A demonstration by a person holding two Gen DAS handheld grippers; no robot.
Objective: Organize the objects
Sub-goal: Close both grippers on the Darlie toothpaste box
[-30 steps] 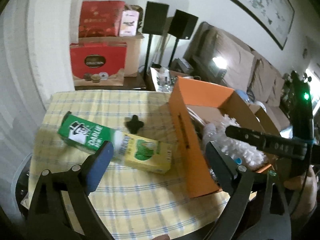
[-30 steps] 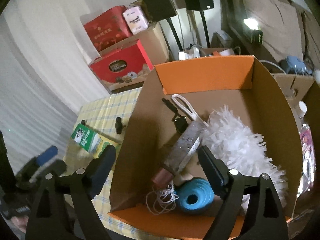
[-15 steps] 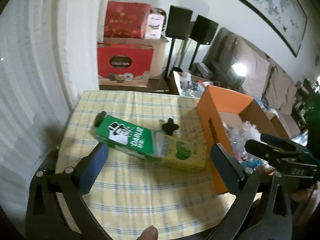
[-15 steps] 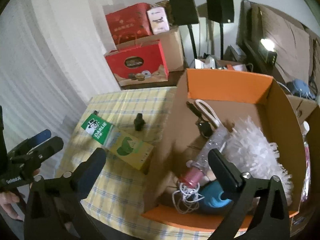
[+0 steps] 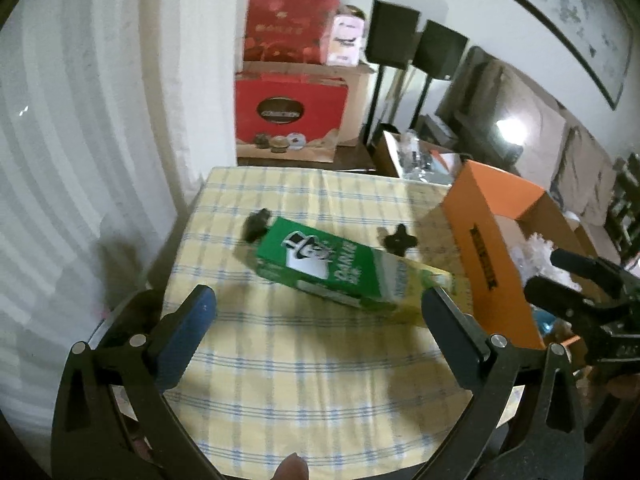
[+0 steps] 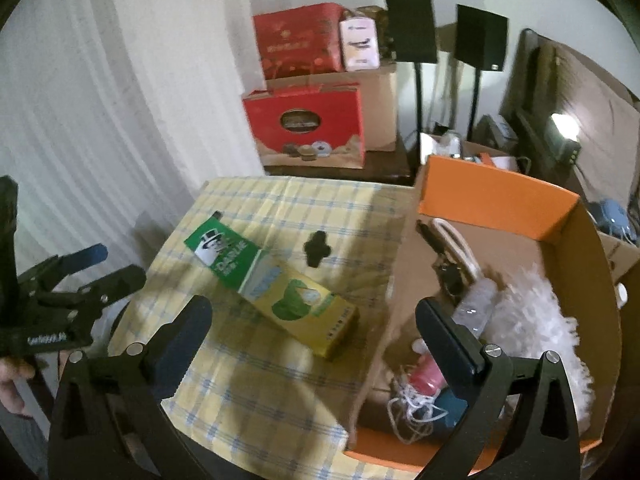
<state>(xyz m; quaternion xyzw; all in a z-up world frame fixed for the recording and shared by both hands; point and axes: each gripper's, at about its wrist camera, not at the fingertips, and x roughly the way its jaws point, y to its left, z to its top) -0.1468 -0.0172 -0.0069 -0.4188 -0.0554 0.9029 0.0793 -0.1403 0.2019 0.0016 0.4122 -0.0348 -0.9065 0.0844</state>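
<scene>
The green carton [image 5: 316, 264] reads "DARLIE" in white.

Yellow-checked tablecloth [image 5: 304, 380], orange box [image 6: 492, 196]

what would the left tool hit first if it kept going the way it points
Most likely the green and yellow carton lying on the checked tablecloth; the open left tool aims about at it, though depth is hard to judge.

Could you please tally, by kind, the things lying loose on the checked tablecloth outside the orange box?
Green and yellow carton: 1
Small black pieces: 2
Total: 3
</scene>
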